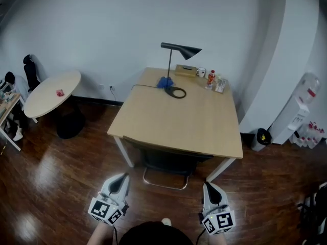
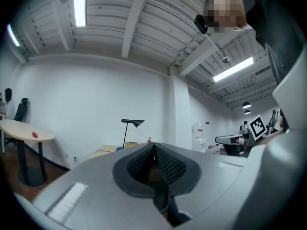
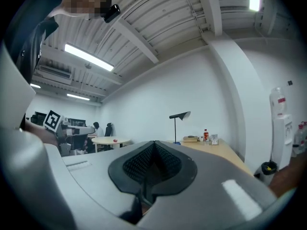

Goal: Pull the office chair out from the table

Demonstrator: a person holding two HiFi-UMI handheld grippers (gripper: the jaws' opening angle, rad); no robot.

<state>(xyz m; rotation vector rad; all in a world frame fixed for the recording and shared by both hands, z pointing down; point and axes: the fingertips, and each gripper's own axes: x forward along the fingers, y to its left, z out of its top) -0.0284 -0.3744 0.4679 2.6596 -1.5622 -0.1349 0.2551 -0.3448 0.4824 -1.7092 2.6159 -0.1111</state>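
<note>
In the head view a black office chair (image 1: 166,160) is tucked under the near edge of a light wooden table (image 1: 168,121), its metal base loop (image 1: 164,181) showing on the floor. My left gripper (image 1: 119,180) hovers over the floor short of the chair's left side, and my right gripper (image 1: 210,189) hovers short of its right side. Neither touches the chair. Both point level toward the table. In the left gripper view the left gripper (image 2: 154,147) is shut with nothing in it. In the right gripper view the right gripper (image 3: 154,145) is likewise shut and empty.
A black desk lamp (image 1: 180,50), a box, a mug and small bottles (image 1: 210,78) stand at the table's far end. A round white table (image 1: 51,92) with chairs sits left. A water dispenser (image 1: 299,108) and a black bin (image 1: 263,137) stand right. The floor is dark wood.
</note>
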